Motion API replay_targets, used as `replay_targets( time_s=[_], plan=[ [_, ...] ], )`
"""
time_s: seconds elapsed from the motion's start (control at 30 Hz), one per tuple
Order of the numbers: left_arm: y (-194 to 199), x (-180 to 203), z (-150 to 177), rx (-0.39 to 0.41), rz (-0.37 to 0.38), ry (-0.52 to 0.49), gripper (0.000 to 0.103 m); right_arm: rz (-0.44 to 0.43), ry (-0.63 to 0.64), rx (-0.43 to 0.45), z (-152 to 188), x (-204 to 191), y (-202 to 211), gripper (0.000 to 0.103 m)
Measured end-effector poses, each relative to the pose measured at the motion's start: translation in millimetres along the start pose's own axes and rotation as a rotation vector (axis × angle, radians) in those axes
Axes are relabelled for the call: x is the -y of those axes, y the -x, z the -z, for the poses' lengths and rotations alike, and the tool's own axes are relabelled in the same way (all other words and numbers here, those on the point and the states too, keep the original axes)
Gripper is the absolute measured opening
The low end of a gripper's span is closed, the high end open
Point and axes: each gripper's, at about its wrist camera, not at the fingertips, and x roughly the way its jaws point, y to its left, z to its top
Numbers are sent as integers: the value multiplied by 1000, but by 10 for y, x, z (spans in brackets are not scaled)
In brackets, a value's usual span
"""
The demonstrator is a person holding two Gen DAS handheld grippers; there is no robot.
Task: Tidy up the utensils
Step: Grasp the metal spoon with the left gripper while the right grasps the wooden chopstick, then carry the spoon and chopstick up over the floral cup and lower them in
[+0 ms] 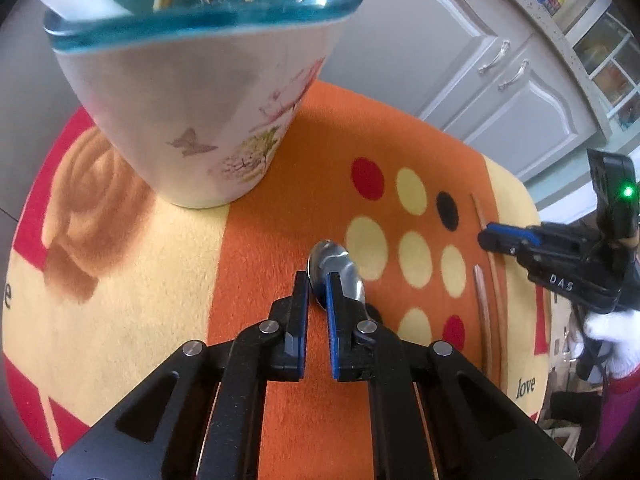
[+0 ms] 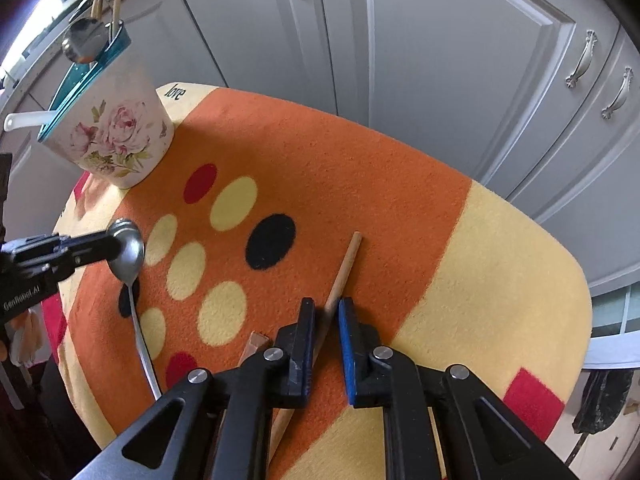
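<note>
A floral utensil holder (image 1: 192, 92) with a teal rim stands at the back of the mat and holds several utensils; it also shows in the right wrist view (image 2: 116, 136). A metal spoon (image 1: 336, 276) lies on the orange mat, its handle toward me (image 2: 140, 340). My left gripper (image 1: 318, 280) is open, its fingers on either side of the spoon's bowl (image 2: 128, 252). My right gripper (image 2: 326, 306) is open over a wooden chopstick (image 2: 344, 268). A second chopstick (image 2: 252, 346) lies beside it, mostly hidden. Both chopsticks (image 1: 484, 312) show in the left wrist view.
The orange, yellow and red mat (image 2: 360, 184) with coloured dots covers a small table. Grey cabinet doors (image 2: 440, 60) stand close behind it. The right gripper's body (image 1: 560, 256) and a white-gloved hand (image 1: 612, 340) are at the right of the left wrist view.
</note>
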Motion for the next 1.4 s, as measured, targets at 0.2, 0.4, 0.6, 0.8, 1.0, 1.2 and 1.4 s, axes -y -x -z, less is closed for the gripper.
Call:
replay_targets(
  time_s=[0.2, 0.4, 0.6, 0.8, 1.0, 1.2, 1.4],
  plan=[
    [-68, -23, -43, -4, 25, 17, 17, 1, -18, 22, -77, -30, -34, 13],
    [39, 59, -24, 3, 25, -34, 5, -12, -45, 73, -43, -13, 125, 8],
    [495, 176, -47, 74, 55, -74, 2, -64, -101, 174, 122, 72, 563, 8],
    [966, 313, -44, 146, 77, -134, 0, -132, -117, 298, 341, 5, 1101, 6],
    [1313, 388, 2, 196, 83, -171, 0, -195, -120, 356, 519, -146, 1331, 5],
    [1526, 488, -30, 241, 87, -194, 0, -179, -77, 397, 599, -271, 1641, 5],
    [1766, 494, -68, 284, 86, -204, 0, -160, -46, 433, 601, -368, 1850, 5]
  ],
)
